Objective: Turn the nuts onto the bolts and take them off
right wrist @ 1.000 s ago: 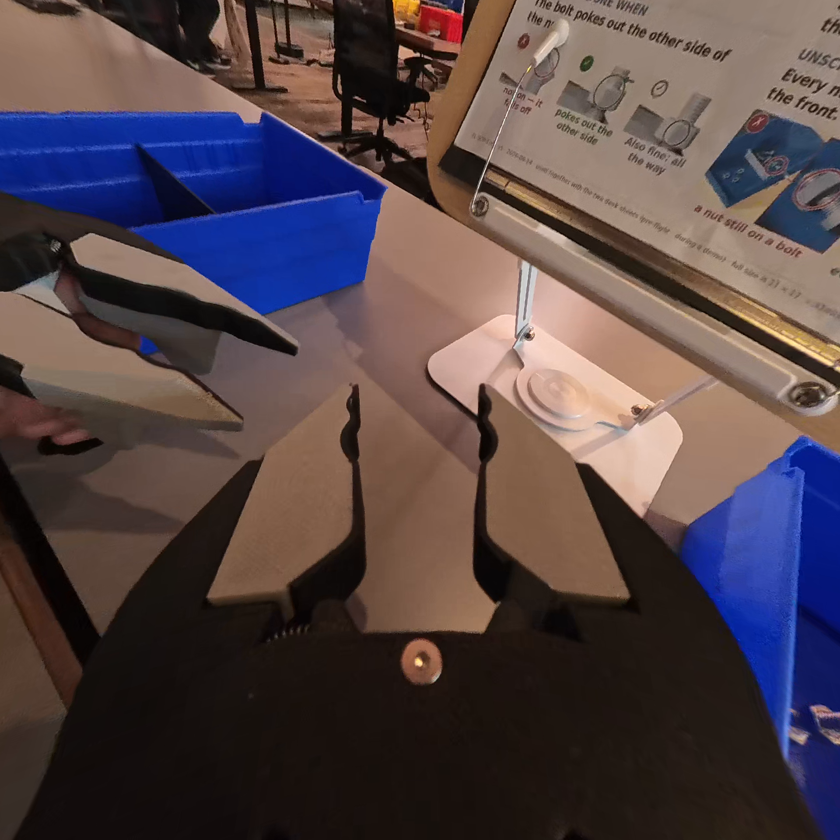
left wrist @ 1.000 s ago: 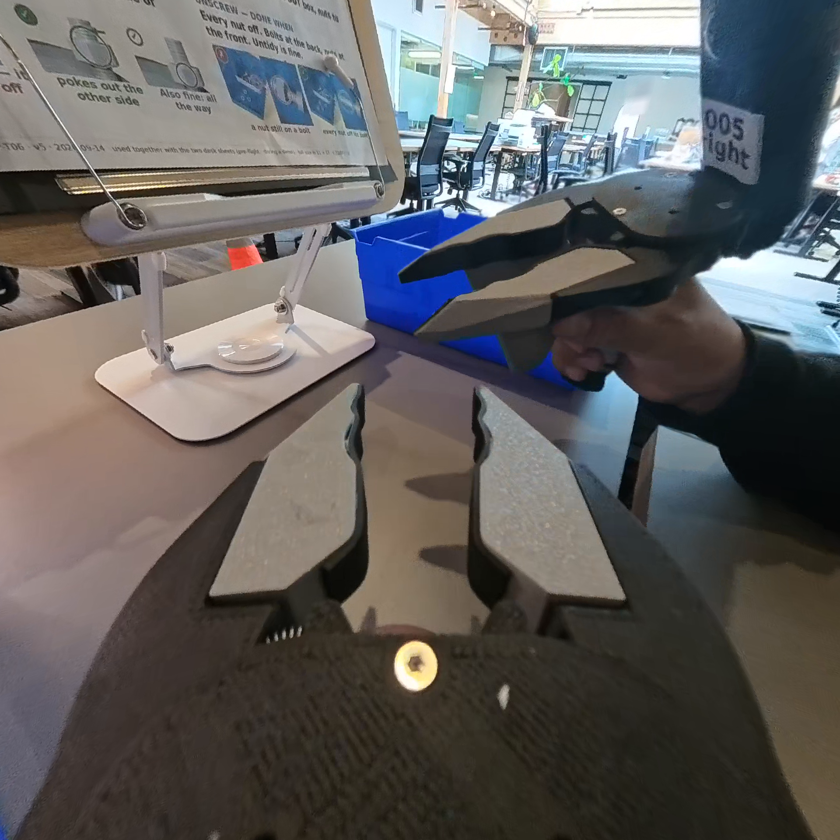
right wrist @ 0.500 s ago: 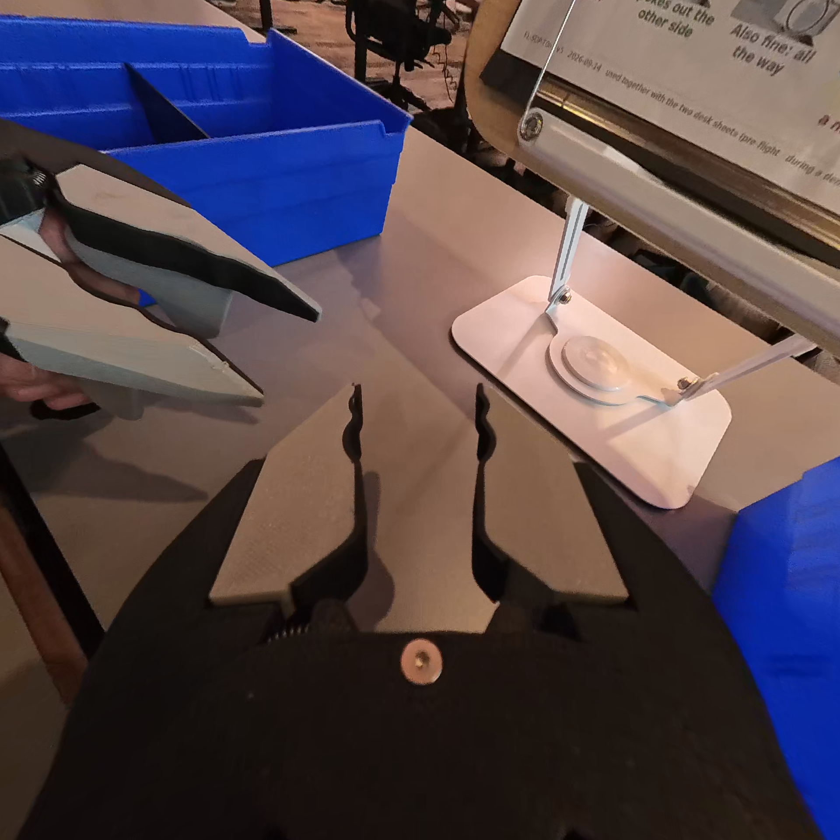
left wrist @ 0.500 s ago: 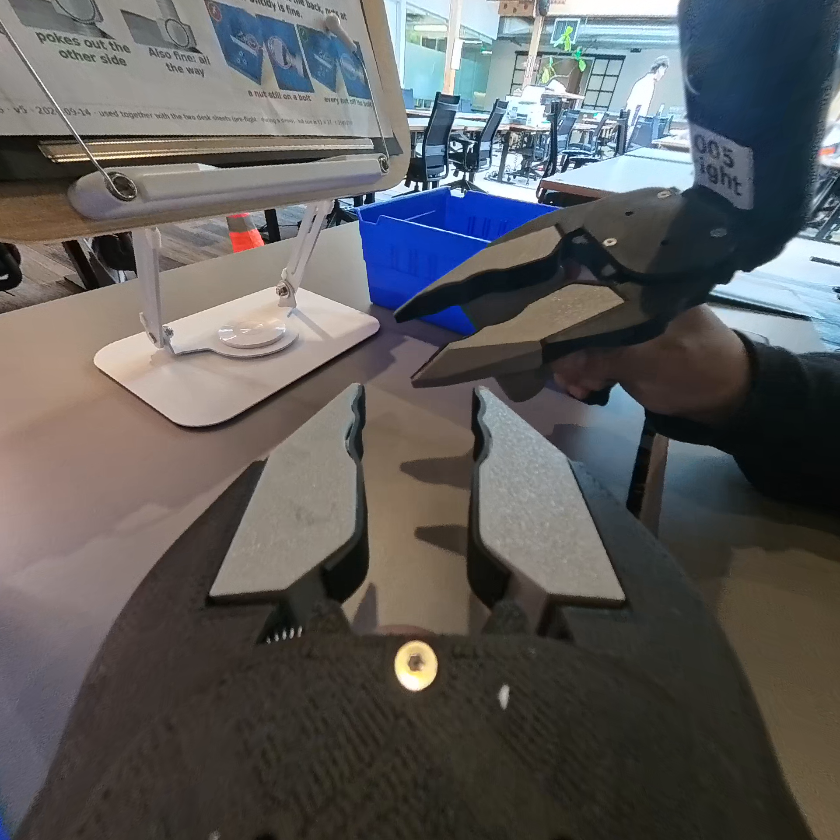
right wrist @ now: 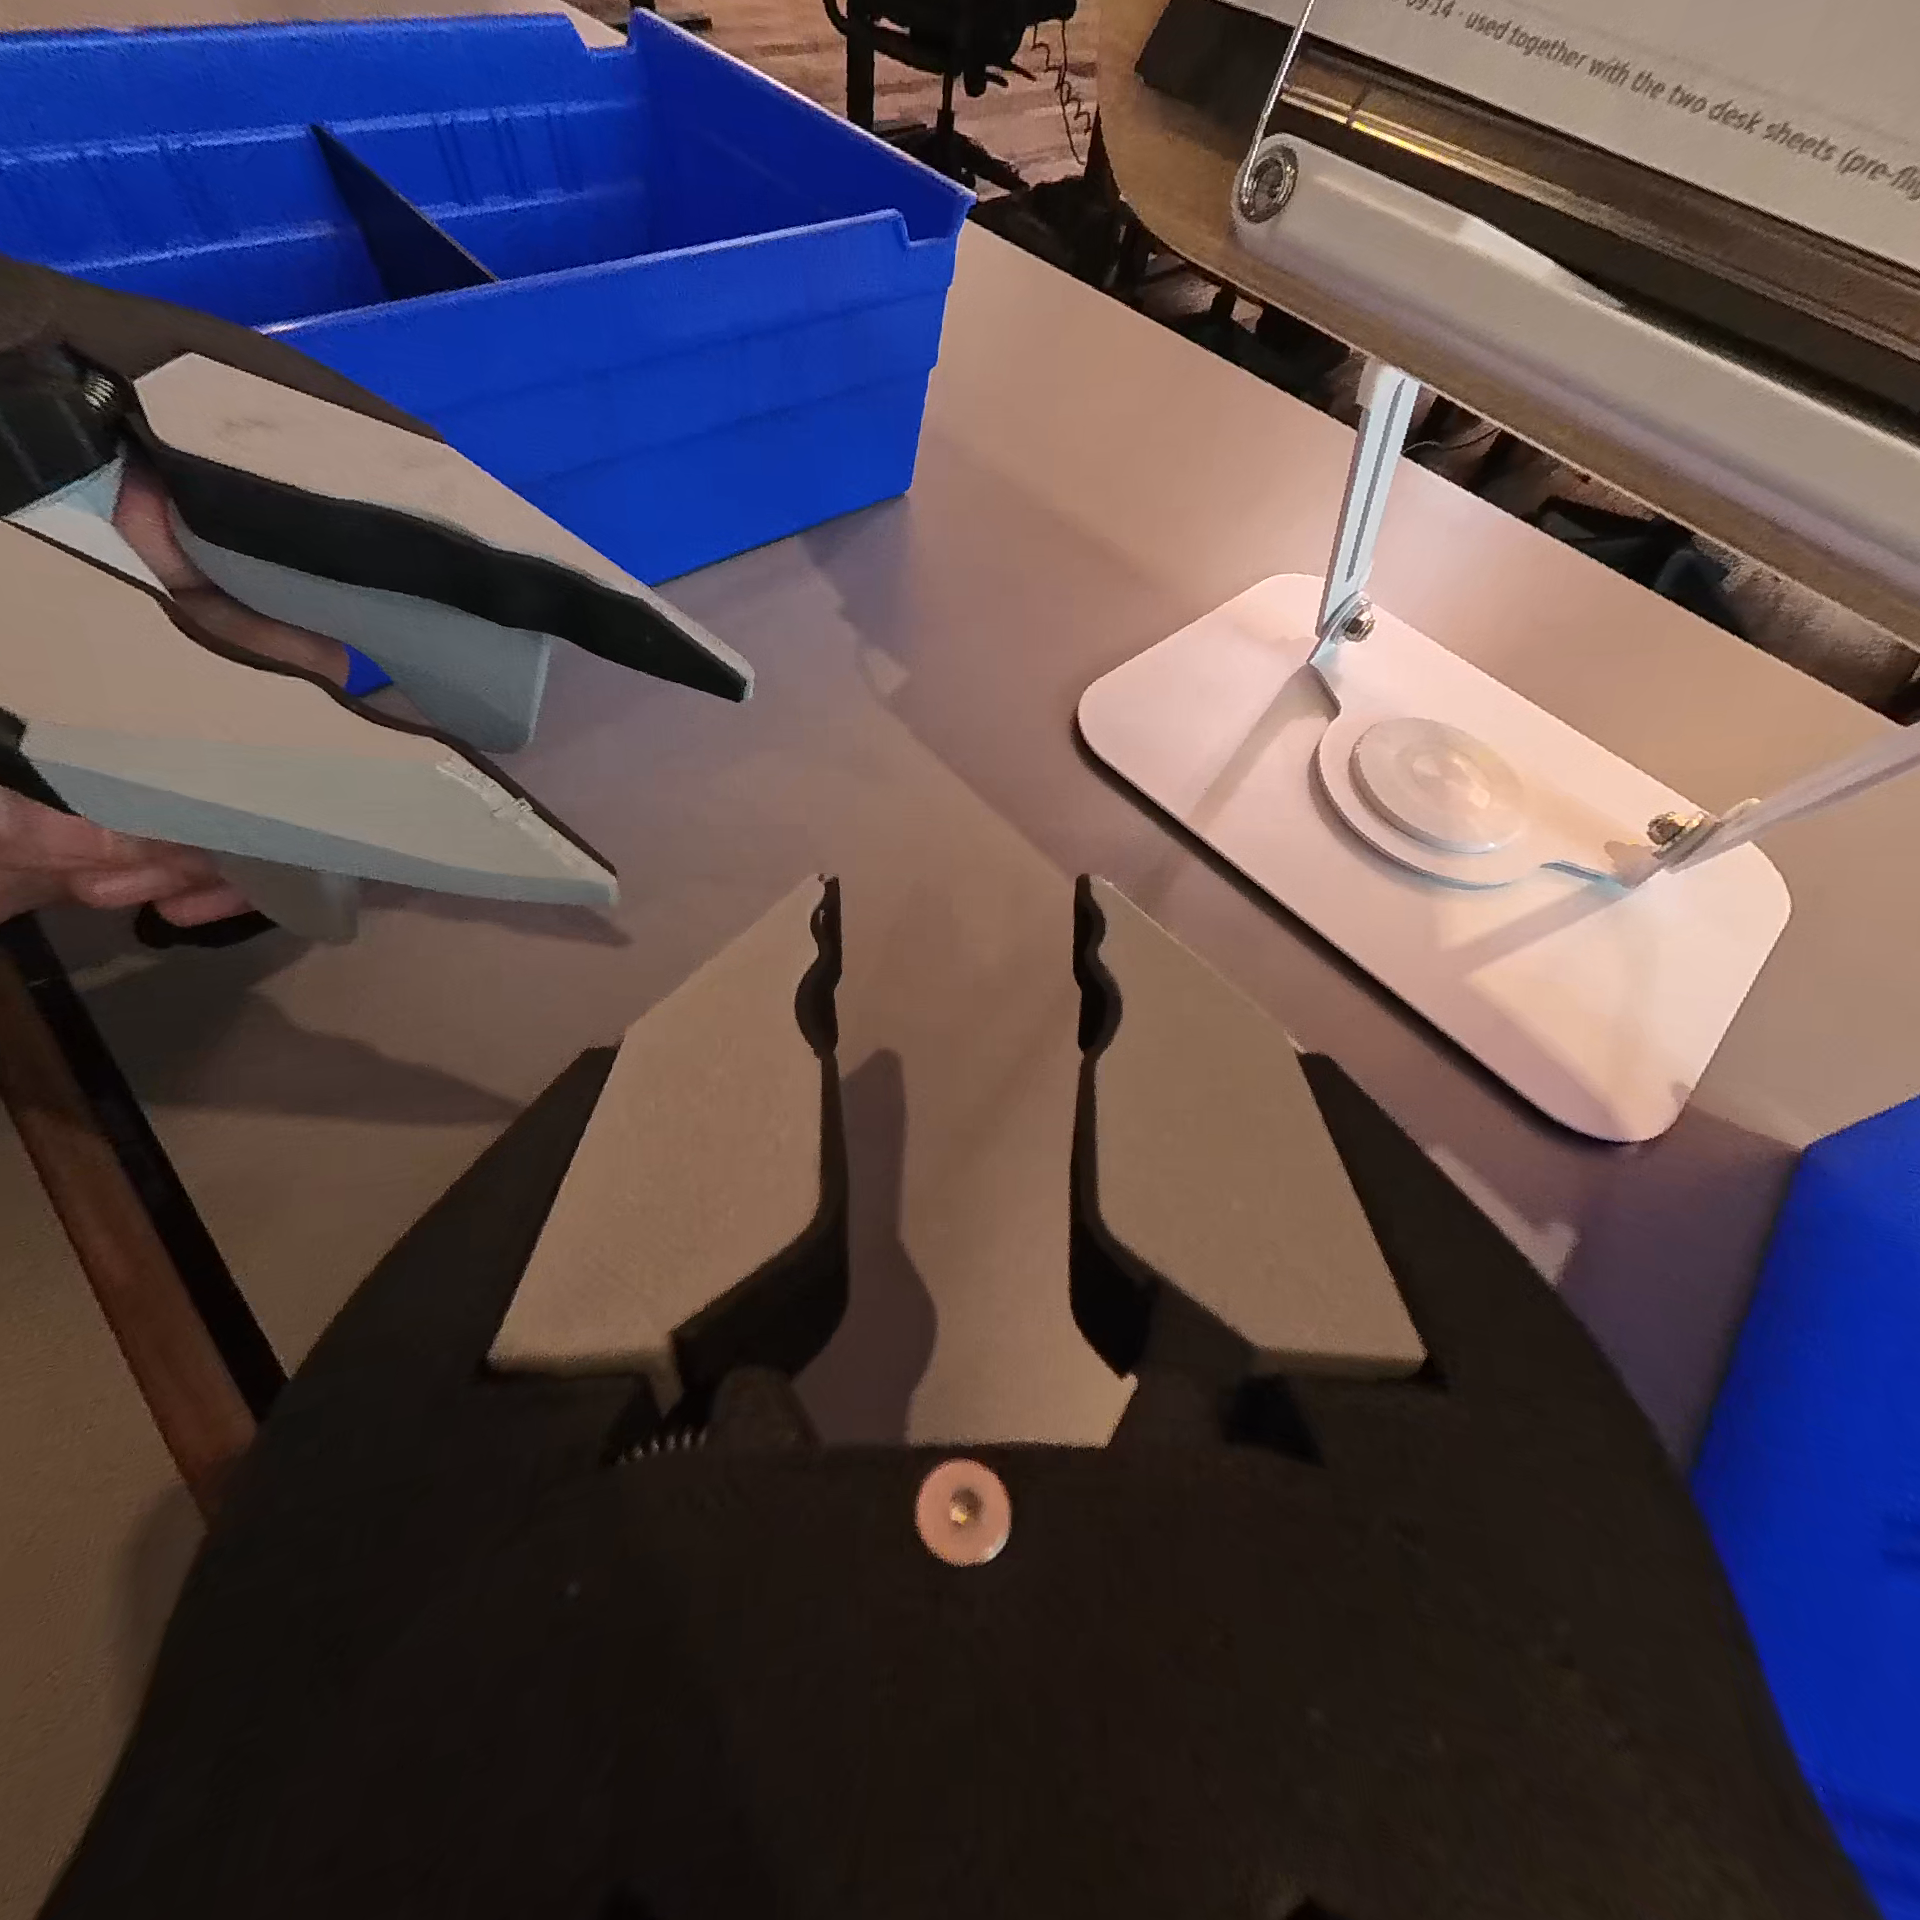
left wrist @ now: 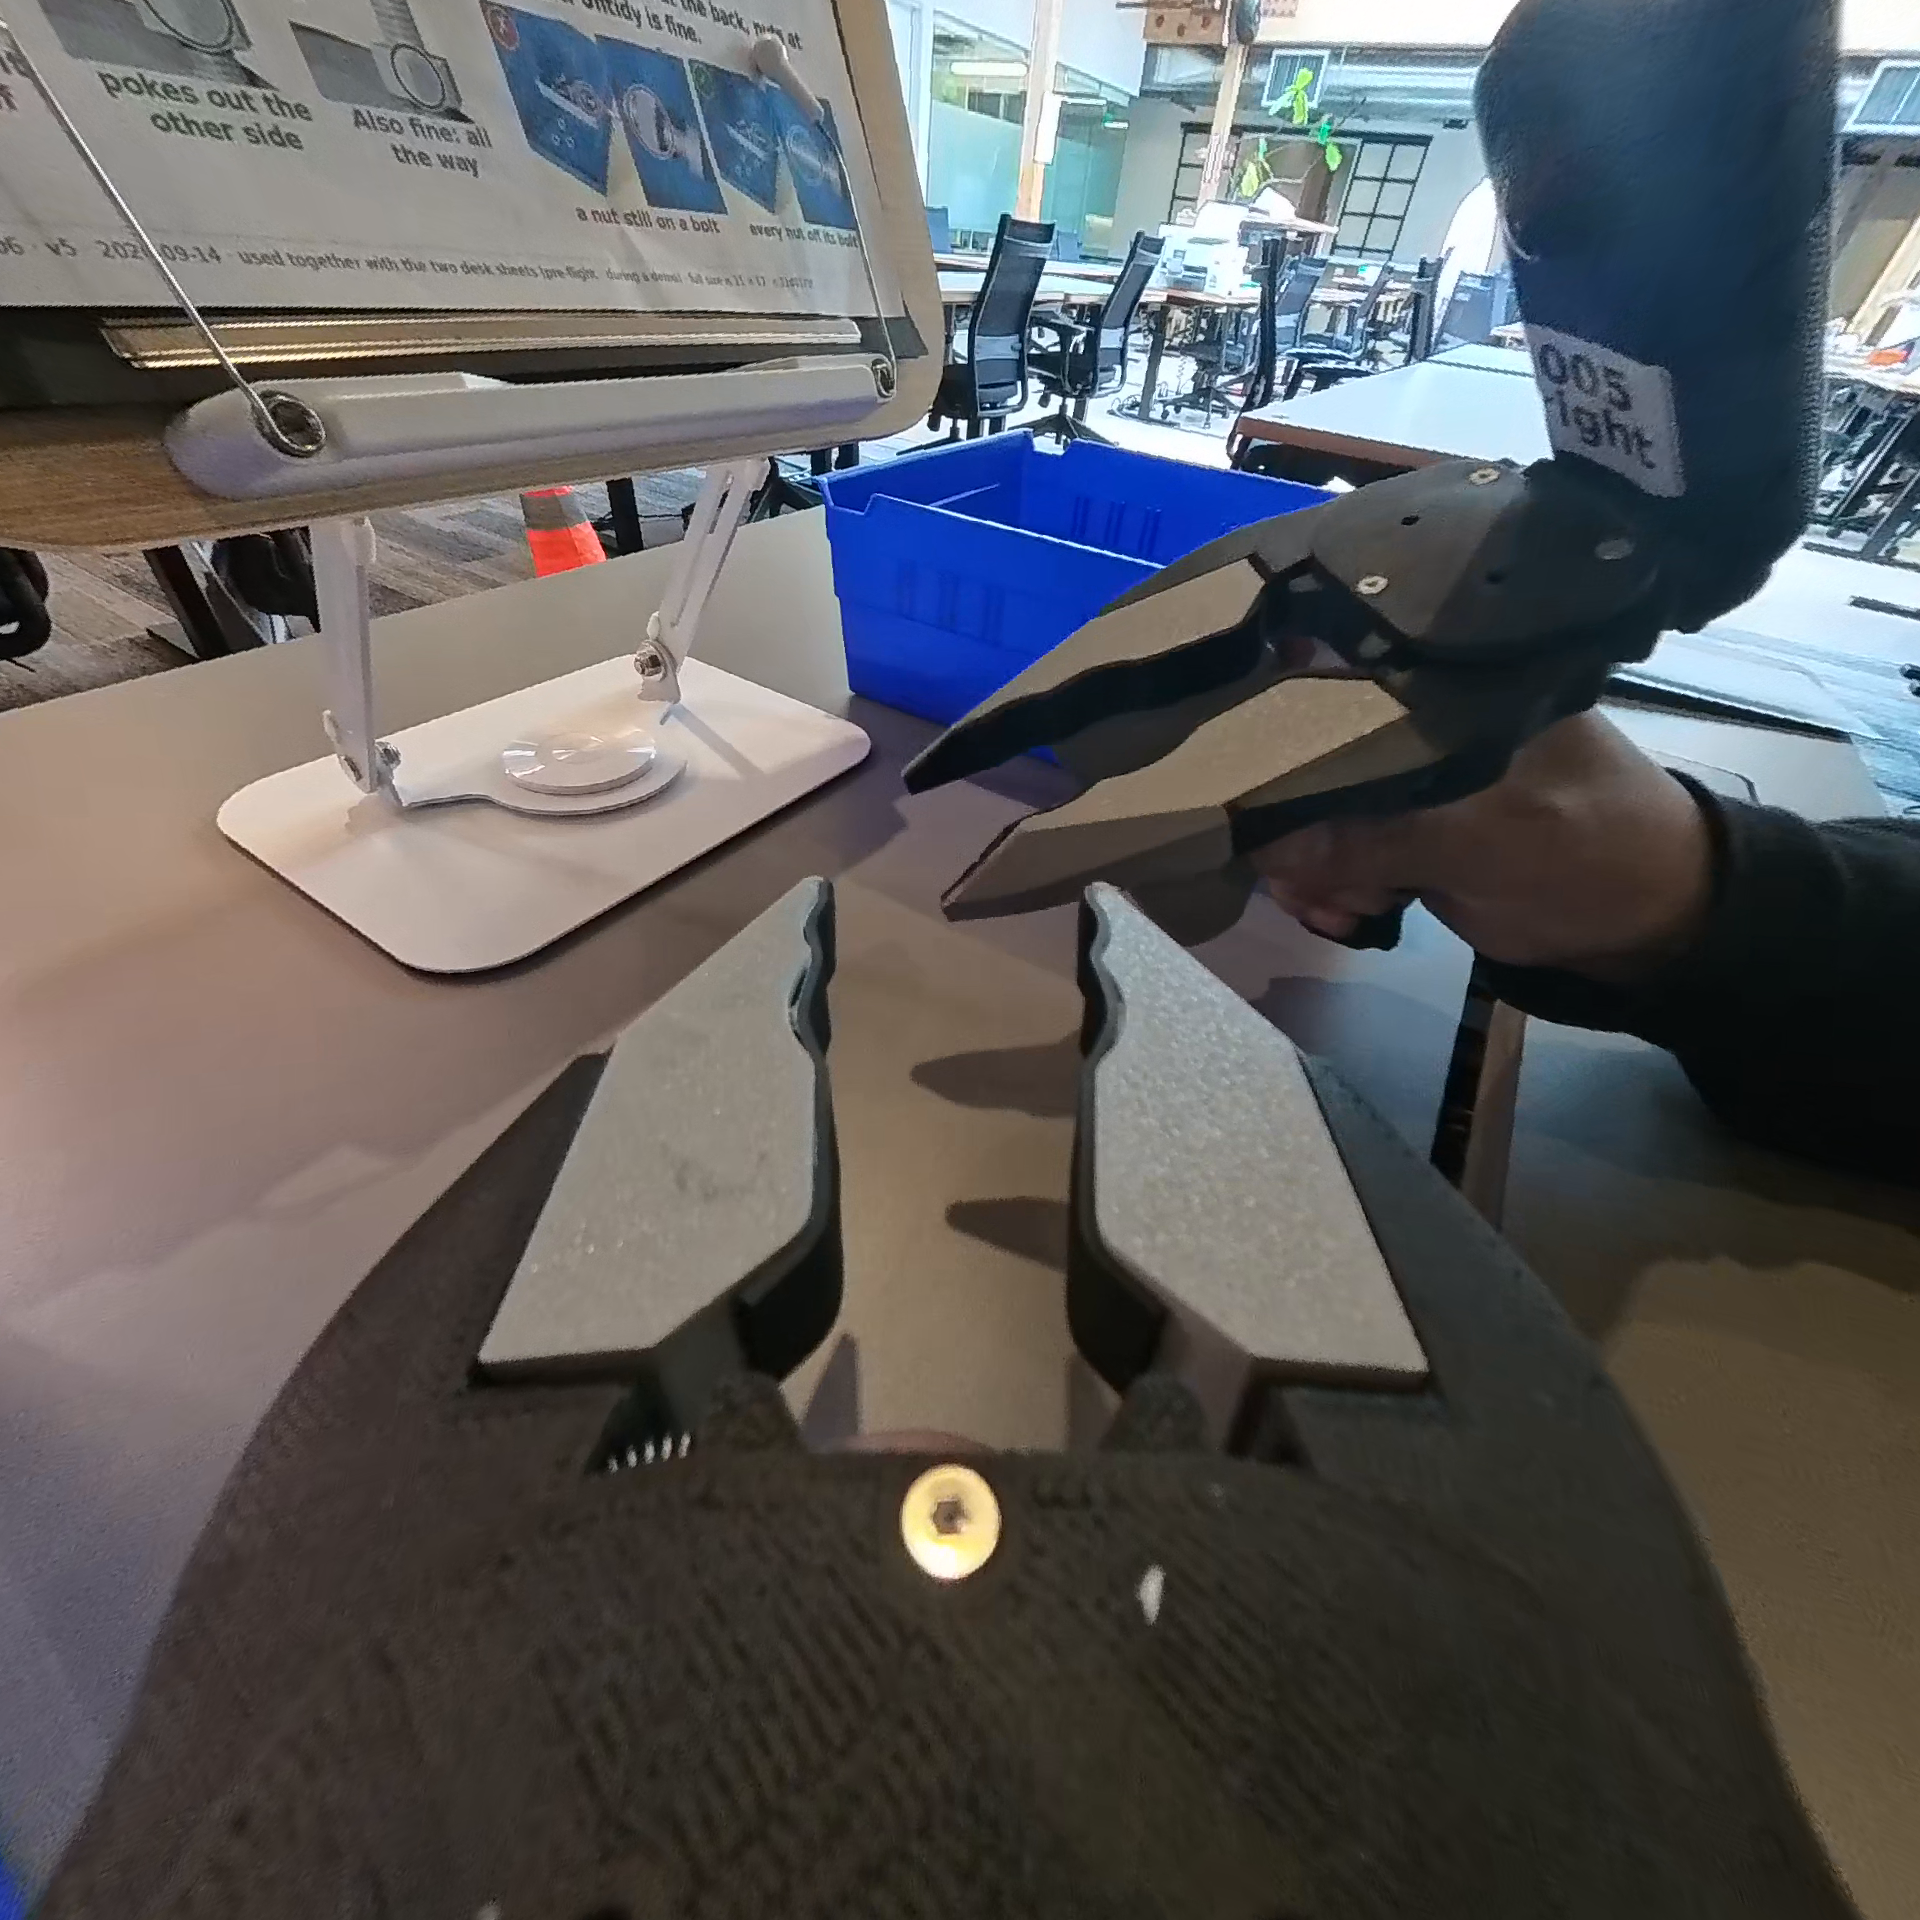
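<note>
No nut or bolt shows in either view. My left gripper (left wrist: 956, 904) is open and empty, held low over the grey table (left wrist: 208, 1091). My right gripper (left wrist: 935, 842) comes in from the right, held in a hand, with its tips just beyond and above my left fingertips. It is open and empty. In the right wrist view my right gripper (right wrist: 956, 888) is open over the table (right wrist: 987, 520). The left gripper (right wrist: 675, 790) reaches in from the left there, open, with its tips close to the right one's.
A white document stand (left wrist: 540, 831) holding an instruction sheet stands at the back, also in the right wrist view (right wrist: 1455, 831). A blue divided bin (right wrist: 623, 343) sits left of it and another blue bin (left wrist: 987, 582) right of it, whose corner shows nearby (right wrist: 1818, 1455). Office desks and chairs lie beyond. Spacing between my two grippers at the tips: around 5 centimeters.
Both grippers have come lower toward the table and nearer each other. The stand has shifted up and away in both views. Both grippers stayed open and empty.
</note>
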Demonstrator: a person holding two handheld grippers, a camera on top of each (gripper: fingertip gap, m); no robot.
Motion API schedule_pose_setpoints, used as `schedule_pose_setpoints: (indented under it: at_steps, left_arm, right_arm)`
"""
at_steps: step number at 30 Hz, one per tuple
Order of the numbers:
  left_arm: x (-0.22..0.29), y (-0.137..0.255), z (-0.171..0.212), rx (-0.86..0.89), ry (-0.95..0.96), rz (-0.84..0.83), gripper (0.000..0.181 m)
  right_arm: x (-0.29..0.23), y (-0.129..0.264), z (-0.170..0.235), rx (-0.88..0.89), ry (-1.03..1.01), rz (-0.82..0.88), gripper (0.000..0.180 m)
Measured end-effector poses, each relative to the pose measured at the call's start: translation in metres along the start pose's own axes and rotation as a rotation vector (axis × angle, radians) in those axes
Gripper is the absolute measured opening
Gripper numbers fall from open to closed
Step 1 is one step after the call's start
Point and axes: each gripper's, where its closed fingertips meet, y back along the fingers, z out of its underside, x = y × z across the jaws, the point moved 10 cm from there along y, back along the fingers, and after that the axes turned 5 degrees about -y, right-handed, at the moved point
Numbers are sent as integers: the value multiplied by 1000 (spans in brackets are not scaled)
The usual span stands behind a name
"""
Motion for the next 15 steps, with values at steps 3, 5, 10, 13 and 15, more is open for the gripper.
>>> schedule_pose_setpoints:
  at_steps: [3,5,10,13,15]
  left_arm:
    - [0,0,1,-3,3,2,44]
    - [0,-1,1,-5,2,3,44]
    - [1,-1,0,-11,-8,4,44]
    - [3,0,-2,-6,-20,5,44]
    - [4,1,-4,-4,-31,4,44]
  right_arm:
    - [0,0,0,2,-4,-4,40]
    - [0,1,0,5,-7,-8,38]
    - [-2,-1,0,0,-1,-14,38]
    - [-3,-1,0,-2,3,-17,38]
    - [-4,-2,0,-5,5,-20,38]
